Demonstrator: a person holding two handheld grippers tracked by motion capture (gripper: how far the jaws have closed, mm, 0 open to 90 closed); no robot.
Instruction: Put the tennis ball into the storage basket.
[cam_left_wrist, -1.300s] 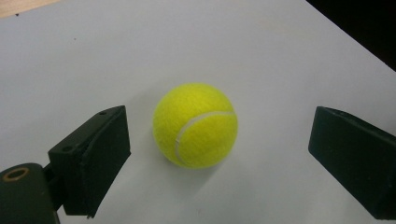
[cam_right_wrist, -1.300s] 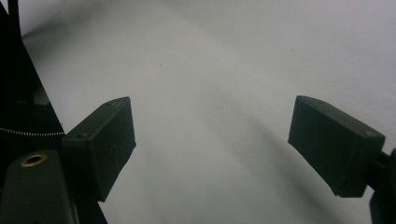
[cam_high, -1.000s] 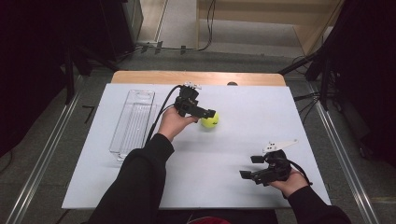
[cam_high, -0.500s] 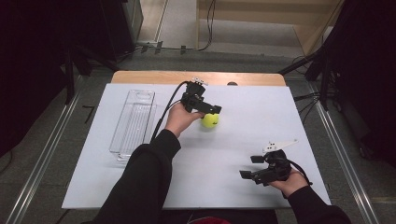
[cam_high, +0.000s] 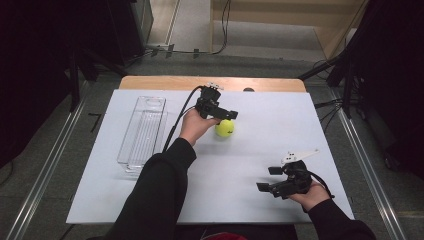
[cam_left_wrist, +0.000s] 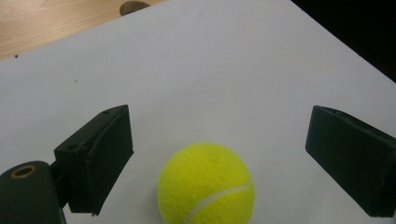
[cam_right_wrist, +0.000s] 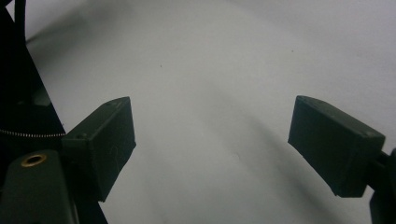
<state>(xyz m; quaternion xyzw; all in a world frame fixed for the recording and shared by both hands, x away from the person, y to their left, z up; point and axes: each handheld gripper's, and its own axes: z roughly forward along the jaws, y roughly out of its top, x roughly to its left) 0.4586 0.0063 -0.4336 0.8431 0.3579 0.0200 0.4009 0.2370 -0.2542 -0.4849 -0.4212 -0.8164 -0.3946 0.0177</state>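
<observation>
My left gripper (cam_left_wrist: 217, 163) hangs over the tennis ball (cam_left_wrist: 206, 184) near the counter's (cam_high: 260, 150) far edge, fingers (cam_left_wrist: 100, 154) just closing in but spread clear of it on both sides. My right gripper (cam_high: 267, 178) rests by the near right corner, fingers spread on nothing.

The left gripper (cam_high: 226, 118) is held forward over the white table (cam_high: 260, 150), at the end of an outstretched, dark-sleeved forearm. Its jaws are spread but have just been closing, with clear gaps on both sides. The right gripper (cam_high: 266, 179) is kept low near the table's near edge, jaws wide apart and pointed leftward, with nothing gripped.
</observation>
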